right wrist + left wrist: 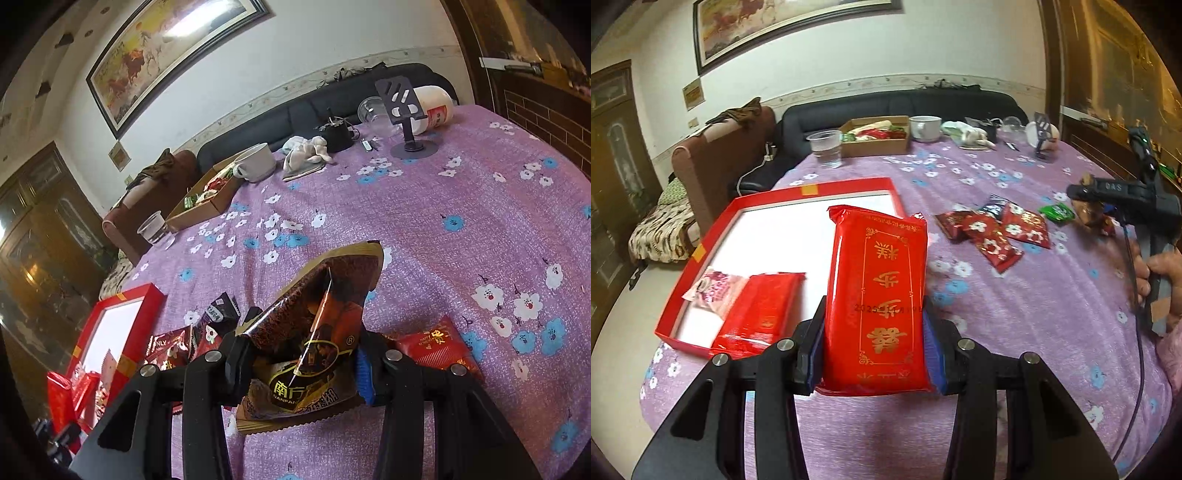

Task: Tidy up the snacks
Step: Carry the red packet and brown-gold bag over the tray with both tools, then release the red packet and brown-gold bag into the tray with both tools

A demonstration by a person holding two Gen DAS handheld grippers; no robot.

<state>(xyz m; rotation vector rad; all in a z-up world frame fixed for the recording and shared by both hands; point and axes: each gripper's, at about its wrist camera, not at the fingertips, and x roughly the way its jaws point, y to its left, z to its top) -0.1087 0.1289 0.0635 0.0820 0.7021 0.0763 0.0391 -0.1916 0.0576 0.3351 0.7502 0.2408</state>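
A: Two grippers, each clamped on a packet. The left gripper point(875, 343) has its pads pressed on both long sides of a red foil cake pack with gold characters point(881, 291), held lengthwise off the flowered purple tablecloth point(1015, 306), its far end over the near right edge of the red gift box point(798, 192).

B: And what lies in that box?

A: On its white floor, a second red foil pack point(759, 314) at the near corner, and just beside it a pink patterned sachet point(713, 290).

B: The other side?

A: The right gripper point(299, 369) is closed on a crumpled brown and gold Nanfang snack bag point(314, 332), which sticks up between the fingers, clear of the cloth. In the left view the person's hand point(1161, 284) grips that tool's handle at the right edge.

B: Loose snacks?

A: A cluster of small red flower-print packets point(993, 236) in mid-table, with a dark packet point(993, 206) and a green one point(1057, 212) near them. A red sachet point(436, 345) lies just beside the right gripper.

B: Farther back?

A: A cardboard tray of snacks point(875, 136), a clear plastic cup point(826, 147) to its left, and a white mug point(925, 127) to its right.
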